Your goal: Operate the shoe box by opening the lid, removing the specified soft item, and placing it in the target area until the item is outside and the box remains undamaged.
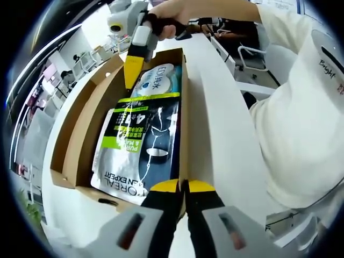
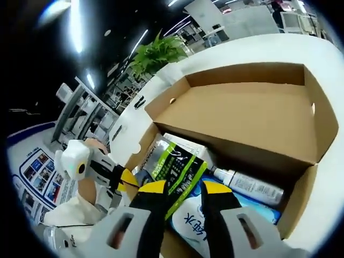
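A white table (image 1: 215, 118) is carrying an open cardboard shoe box (image 1: 80, 134), whose lid (image 2: 242, 115) is lying folded back flat beside the tray in the right gripper view. A person in a white shirt (image 1: 306, 113) is standing at the right of the left gripper view, reaching an arm over the far end of the box.

Inside the box, a black and green L'Oreal pouch (image 1: 142, 145) is lying on top, taking up most of the near half in the left gripper view. Beyond it a pale blue and white soft pack (image 1: 158, 80) is sitting at the far end. In the right gripper view a small white bottle (image 2: 247, 185) is lying on its side next to the pouch, against the box wall.

The right gripper (image 1: 130, 75) is dipping its yellow-tipped jaws into the far end of the box, over the blue pack; in the right gripper view its jaws are standing apart, one on each side of the green-edged end of the pouch, not visibly pinching it. The left gripper (image 1: 183, 188) is sitting at the near rim of the box with its jaws close together, a narrow gap between them and nothing in it.

A green potted plant (image 2: 156, 54) is standing beyond the table in the right gripper view.
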The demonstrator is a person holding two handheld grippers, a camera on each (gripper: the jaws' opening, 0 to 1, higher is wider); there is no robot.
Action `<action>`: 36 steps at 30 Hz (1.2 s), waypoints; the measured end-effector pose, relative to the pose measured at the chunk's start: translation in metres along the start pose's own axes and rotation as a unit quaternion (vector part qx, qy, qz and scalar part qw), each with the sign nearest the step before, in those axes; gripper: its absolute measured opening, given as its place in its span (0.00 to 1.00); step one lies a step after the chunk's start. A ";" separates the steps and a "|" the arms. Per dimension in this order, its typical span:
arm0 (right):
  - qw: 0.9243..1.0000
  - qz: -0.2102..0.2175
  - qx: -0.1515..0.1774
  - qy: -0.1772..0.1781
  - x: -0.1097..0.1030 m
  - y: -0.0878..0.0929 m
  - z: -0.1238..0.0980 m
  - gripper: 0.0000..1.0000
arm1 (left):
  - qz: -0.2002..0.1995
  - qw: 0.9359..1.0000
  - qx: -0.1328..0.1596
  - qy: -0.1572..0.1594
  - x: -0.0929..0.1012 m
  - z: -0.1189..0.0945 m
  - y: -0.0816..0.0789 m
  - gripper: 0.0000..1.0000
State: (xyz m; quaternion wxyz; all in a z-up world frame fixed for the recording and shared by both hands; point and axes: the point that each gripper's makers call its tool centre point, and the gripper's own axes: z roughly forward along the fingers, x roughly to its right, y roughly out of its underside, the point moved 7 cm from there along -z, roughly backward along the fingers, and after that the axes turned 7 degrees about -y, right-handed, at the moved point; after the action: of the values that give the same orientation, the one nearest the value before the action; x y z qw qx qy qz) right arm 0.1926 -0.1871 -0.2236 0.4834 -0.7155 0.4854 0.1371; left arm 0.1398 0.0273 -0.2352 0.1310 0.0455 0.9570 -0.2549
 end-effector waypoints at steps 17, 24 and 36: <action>1.000 0.013 -0.011 0.015 0.013 0.001 0.010 0.23 | 0.001 1.000 0.003 -0.001 0.000 0.001 0.000 0.03; 0.999 0.040 -0.009 -0.018 0.012 -0.002 0.011 0.17 | 0.001 1.000 0.003 0.000 0.000 0.001 0.000 0.03; 0.994 0.080 0.027 -0.075 0.012 -0.016 0.006 0.16 | 0.001 1.000 0.000 0.001 0.000 0.002 0.000 0.03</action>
State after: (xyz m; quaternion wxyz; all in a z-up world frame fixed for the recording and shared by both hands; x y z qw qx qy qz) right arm 0.2136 -0.1879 -0.2260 0.5254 -0.6488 0.5068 0.2150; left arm 0.1403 0.0266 -0.2366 0.1304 0.0469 0.9571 -0.2544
